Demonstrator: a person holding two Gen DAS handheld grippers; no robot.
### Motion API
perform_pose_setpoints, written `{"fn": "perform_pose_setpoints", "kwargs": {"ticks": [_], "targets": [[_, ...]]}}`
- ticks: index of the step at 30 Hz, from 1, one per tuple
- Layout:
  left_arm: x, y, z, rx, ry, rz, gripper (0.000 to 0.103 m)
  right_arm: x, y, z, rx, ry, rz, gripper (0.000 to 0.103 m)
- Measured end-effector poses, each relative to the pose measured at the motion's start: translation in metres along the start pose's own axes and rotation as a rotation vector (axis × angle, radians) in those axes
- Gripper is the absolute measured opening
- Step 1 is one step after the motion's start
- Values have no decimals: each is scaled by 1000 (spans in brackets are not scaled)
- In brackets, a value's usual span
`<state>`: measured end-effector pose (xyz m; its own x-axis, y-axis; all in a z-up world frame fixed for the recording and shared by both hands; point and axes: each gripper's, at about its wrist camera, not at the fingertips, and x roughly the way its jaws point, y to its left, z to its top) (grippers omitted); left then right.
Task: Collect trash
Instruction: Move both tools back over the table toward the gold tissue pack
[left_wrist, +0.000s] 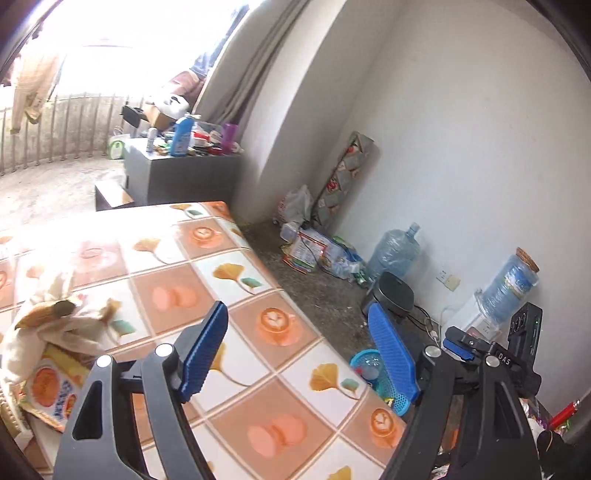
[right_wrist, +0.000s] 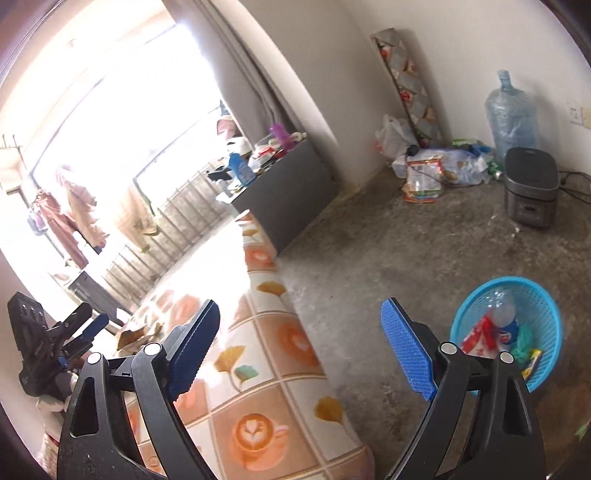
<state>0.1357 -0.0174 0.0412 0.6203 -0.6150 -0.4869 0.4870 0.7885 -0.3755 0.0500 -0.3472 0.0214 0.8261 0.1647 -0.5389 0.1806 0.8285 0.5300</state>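
Observation:
A blue mesh trash basket (right_wrist: 543, 295) stands on the concrete floor beside the table; it holds a plastic bottle (right_wrist: 506, 317) and red wrappers. It also shows in the left wrist view (left_wrist: 388, 387), partly behind my finger. My left gripper (left_wrist: 299, 354) is open and empty above the patterned tablecloth (left_wrist: 229, 280). To its left lie crumpled tissue and paper scraps (left_wrist: 55, 317) and an orange snack packet (left_wrist: 51, 387). My right gripper (right_wrist: 299, 354) is open and empty over the table's edge, left of the basket. The left gripper body (right_wrist: 48, 343) shows at its far left.
A rice cooker (right_wrist: 532, 192), water jugs (right_wrist: 513, 114) and a pile of bags and packets (right_wrist: 436, 170) sit along the white wall. A dark cabinet (right_wrist: 288, 192) crowded with bottles stands beyond the table. Bright balcony railing lies behind.

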Motion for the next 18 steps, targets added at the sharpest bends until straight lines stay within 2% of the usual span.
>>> {"fn": "perform_pose_setpoints", "kwargs": {"ticks": [5, 8, 11, 14, 18], "targets": [[-70, 83, -4, -150, -133, 177, 76, 42, 86, 7, -101, 98, 177, 85], [-103, 132, -14, -243, -171, 264, 76, 79, 147, 10, -163, 180, 276, 84], [-121, 170, -31, -313, -151, 374, 76, 123, 209, 5, -244, 276, 349, 80], [-124, 204, -48, -395, -104, 441, 76, 173, 262, -7, -329, 375, 383, 72], [-114, 237, -73, -494, -17, 442, 74, 242, 312, -31, -381, 511, 385, 59]]}}
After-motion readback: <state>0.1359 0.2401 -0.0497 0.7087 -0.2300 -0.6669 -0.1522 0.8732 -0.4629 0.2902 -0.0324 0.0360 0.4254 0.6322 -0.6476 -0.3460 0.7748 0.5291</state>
